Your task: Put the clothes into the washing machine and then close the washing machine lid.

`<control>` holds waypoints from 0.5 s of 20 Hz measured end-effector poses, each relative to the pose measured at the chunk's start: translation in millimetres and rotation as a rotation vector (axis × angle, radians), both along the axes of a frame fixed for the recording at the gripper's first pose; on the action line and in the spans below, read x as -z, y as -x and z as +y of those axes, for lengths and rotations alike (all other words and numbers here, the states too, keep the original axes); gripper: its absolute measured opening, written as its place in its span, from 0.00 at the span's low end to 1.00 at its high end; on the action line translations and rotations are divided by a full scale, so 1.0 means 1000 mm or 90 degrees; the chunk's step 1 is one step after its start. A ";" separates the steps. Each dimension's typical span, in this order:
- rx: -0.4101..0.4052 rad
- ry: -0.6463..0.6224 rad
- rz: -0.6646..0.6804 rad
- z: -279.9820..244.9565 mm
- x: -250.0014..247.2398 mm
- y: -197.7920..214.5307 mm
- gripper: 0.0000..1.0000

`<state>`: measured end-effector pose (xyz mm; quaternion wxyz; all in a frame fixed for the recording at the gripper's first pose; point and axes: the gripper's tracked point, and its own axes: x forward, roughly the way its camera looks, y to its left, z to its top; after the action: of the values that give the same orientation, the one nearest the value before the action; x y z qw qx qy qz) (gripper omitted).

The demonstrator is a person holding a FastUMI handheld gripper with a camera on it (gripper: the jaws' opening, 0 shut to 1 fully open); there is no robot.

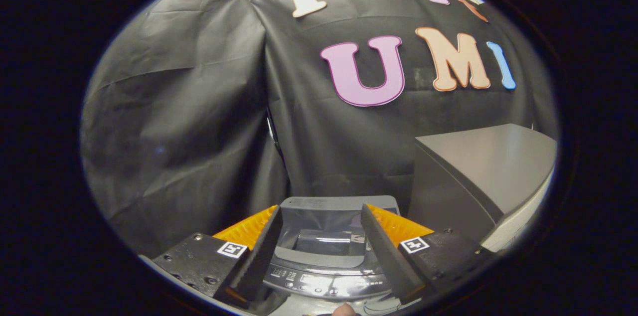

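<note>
- My gripper has its fingers spread apart with nothing between them; I am carrying no clothing.
- Framed between the fingers and just ahead of them sits the washer, seen from above its front.
- The lid looks down flat over the tub. Its dark glossy panel gives reflections, and I can see no open tub mouth, so I judge it closed, though the fisheye view makes me a little unsure.
- The control panel with its row of buttons curves along the near edge, below the lid and closest to me.
- I can point to no clothes here. If they are in the tub, the lid hides them; I cannot tell.
- A small rounded thing shows nearest me, below the panel. It may be a fingertip, but I cannot say for sure.
- To the right of the washer, beyond the right finger, stands a grey box with a sloped top, close beside the machine.
- Behind everything hangs the black cloth wall.
- My reading of progress: with empty fingers and a lid that seems shut, the task is either finished or not yet begun. These pictures alone do not settle which.
- If clothes remain outside, I would still have to lift the lid, load them, and shut it again.
</note>
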<state>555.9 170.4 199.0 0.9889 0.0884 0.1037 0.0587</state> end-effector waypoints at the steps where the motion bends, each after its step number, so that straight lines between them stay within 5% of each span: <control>1: 0.003 0.002 -0.004 -0.004 0.000 0.004 0.96; 10: 0.045 -0.011 -0.042 -0.035 -0.003 0.034 0.96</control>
<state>522.1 135.6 202.4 0.9924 0.0988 0.0676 0.0278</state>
